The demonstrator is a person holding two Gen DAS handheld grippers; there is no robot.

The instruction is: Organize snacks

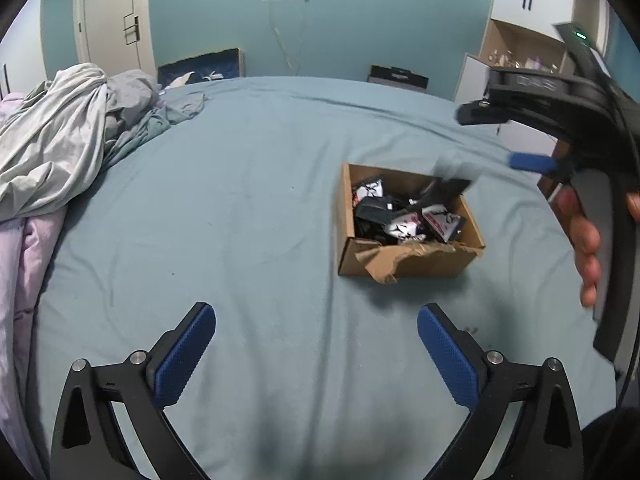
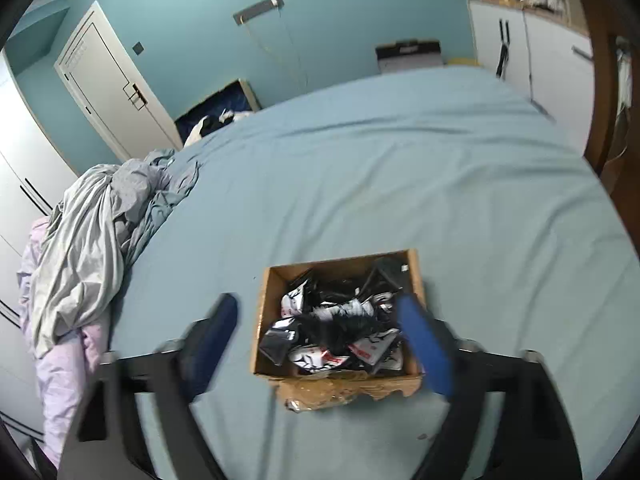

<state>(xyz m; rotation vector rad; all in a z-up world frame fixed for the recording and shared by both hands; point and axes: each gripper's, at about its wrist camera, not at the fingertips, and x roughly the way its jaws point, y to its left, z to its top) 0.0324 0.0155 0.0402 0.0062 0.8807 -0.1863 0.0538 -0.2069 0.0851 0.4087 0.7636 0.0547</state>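
Blue-walled bedroom with a bed (image 1: 248,208) under a pale blue sheet filling most of the left wrist view. One cardboard box (image 1: 404,260) sits on the sheet, its near wall torn and crumpled. Snack packets (image 1: 404,220), black, white and red, lie heaped inside; they overlap too much to count. One dark packet (image 1: 452,182) shows as a blur over the box's far right corner, and whether it touches anything cannot be told. The left tongs (image 1: 316,356) stand wide open with nothing between the two blue pads; the box lies ahead of them and to the right, well apart. The right tongs (image 1: 520,136) enter from the right edge, seen side-on and partly cut off, above and beyond the box; a hand (image 1: 584,240) grips their handle. One pile of crumpled bedding (image 1: 68,140) lies at the left edge of the bed.

Right wrist view: same bed (image 2: 400,168), same single box (image 2: 268,312), now seen from above. The packets (image 2: 332,328) inside are smeared by motion blur in the middle of the heap, so again no count is possible. The right tongs (image 2: 320,340) are open and empty, both fingers blurred; the box lies between and just beyond them, the right pad overlapping its right wall in the picture. The bedding pile (image 2: 80,248) lies at the left. One white door (image 2: 108,92) and white cupboards (image 2: 532,52) stand against the walls.
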